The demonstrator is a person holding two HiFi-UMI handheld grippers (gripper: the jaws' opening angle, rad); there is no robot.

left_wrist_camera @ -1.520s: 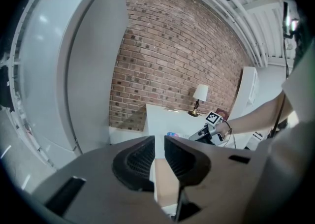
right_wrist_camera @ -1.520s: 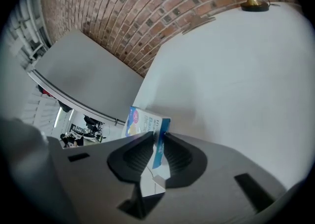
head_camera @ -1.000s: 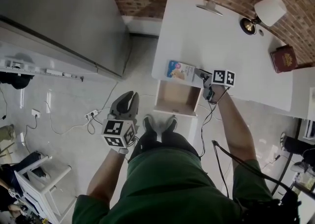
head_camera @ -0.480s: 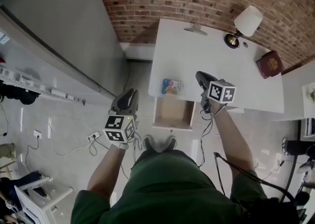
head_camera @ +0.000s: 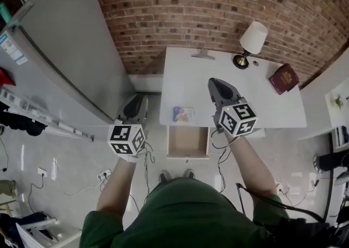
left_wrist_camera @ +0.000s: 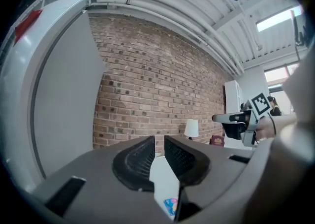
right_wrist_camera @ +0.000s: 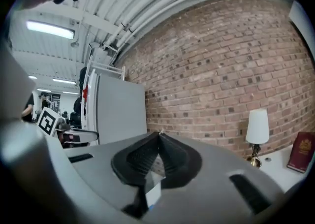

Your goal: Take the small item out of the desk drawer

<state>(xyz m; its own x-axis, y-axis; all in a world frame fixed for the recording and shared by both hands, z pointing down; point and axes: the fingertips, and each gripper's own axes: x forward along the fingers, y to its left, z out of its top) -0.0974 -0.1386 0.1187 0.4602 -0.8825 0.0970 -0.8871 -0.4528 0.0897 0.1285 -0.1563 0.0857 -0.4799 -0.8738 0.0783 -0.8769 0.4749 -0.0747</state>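
Looking down from my head, the small item (head_camera: 184, 114) lies on the white counter (head_camera: 278, 105), just behind the open drawer (head_camera: 188, 142), which only this view shows. My left hand-held gripper (left_wrist_camera: 159, 142), in its own view, is released: the jaws stand slightly apart and empty, with the item visible below them. My right hand-held gripper (right_wrist_camera: 158, 135), in its view, has just been closing and is clenched on nothing, facing the brick wall (right_wrist_camera: 221, 60).

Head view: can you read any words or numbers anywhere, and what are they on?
None can be read.
The small packet on the desk: colourful print, too blurred.
The red book: gold mark, too small.
The blue label on the fridge: too small.
The square markers: patterns, no words.
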